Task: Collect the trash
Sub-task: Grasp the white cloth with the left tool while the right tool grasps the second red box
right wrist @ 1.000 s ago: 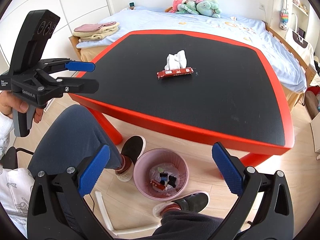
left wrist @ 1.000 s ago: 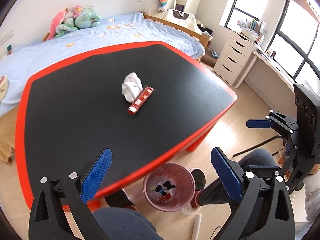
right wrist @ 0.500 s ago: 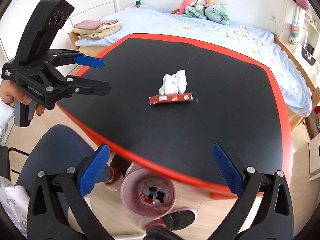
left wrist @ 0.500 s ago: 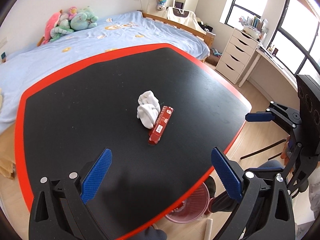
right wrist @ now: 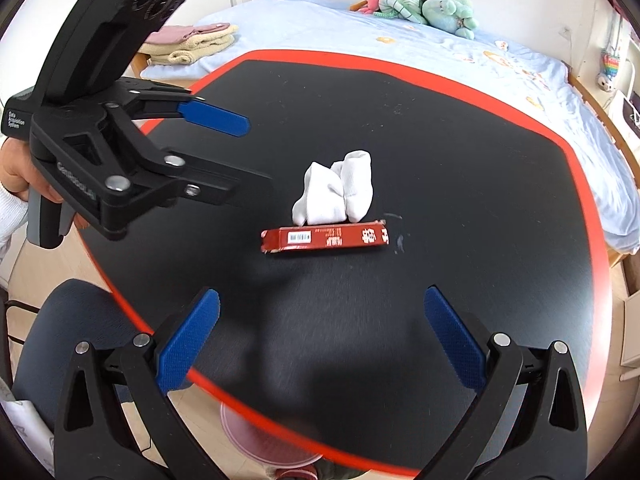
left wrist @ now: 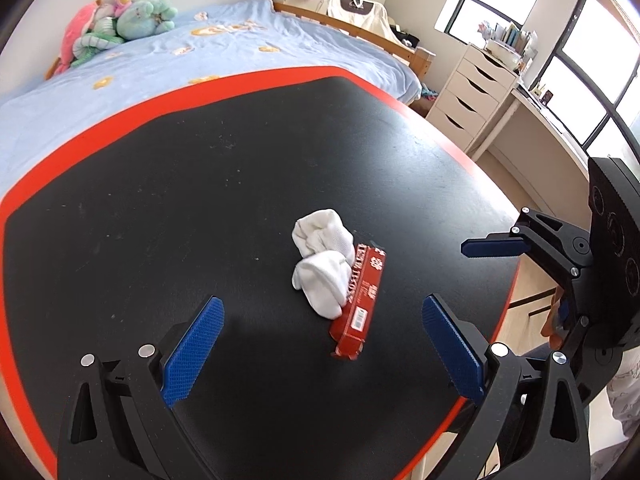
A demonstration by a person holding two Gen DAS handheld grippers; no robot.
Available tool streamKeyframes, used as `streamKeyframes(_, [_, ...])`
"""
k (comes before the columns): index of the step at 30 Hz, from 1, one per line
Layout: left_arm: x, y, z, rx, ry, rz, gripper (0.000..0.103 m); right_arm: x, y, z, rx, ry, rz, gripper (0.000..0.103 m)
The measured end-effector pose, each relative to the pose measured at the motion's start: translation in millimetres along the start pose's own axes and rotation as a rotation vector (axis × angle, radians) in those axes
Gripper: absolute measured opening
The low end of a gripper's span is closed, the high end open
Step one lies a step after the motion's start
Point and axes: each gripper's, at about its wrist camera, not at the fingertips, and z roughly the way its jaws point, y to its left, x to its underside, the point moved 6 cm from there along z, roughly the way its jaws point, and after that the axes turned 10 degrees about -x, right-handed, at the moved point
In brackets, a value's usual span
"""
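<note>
— Where is the trash?

— A long red wrapper (left wrist: 359, 299) lies flat near the middle of the black table (left wrist: 160, 208). White socks (left wrist: 322, 264) touch its side.

— And the grabbers?

— The left gripper (left wrist: 322, 344) hangs over the table with its blue fingers (left wrist: 192, 350) wide apart, the wrapper just ahead of it. The right gripper (right wrist: 322, 340) is wide apart too and holds nothing (a hand (right wrist: 18, 168) holds the left one's handle).

— Is there a bin?

— A pink bin (right wrist: 268, 444) peeks out under the table's red edge. A blue bed (right wrist: 480, 56) with stuffed toys (right wrist: 424, 6) is behind.
</note>
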Motion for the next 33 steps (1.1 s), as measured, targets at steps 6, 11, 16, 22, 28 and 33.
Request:
streamKeyframes(6, [-5,2,24,0.031,0.030,-0.004,0.095,-10,-8,23,-0.021,0.005,-0.005,0.100])
streamKeyframes(11, [-3,6,40,0.050,0.044,-0.007,0.095,-15,-14,38,-0.033,0.006,-0.002,0.100])
streamKeyframes(16, [-2,9,48,0.064,0.044,-0.021,0.095,-19,-18,51,-0.042,0.000,-0.001,0.100])
streamKeyframes(22, [-4,8,49,0.065,0.011,-0.017,0.081,-22,-20,62,-0.034,-0.016,-0.018,0.100])
streamKeyframes(28, [-3,5,47,0.072,0.008,-0.004,0.050,-22,-21,62,-0.035,-0.042,-0.039,0.100])
streamKeyframes(33, [-6,-3,46,0.076,0.003,0.011,0.034,-21,-21,61,-0.034,-0.049,-0.050,0.089])
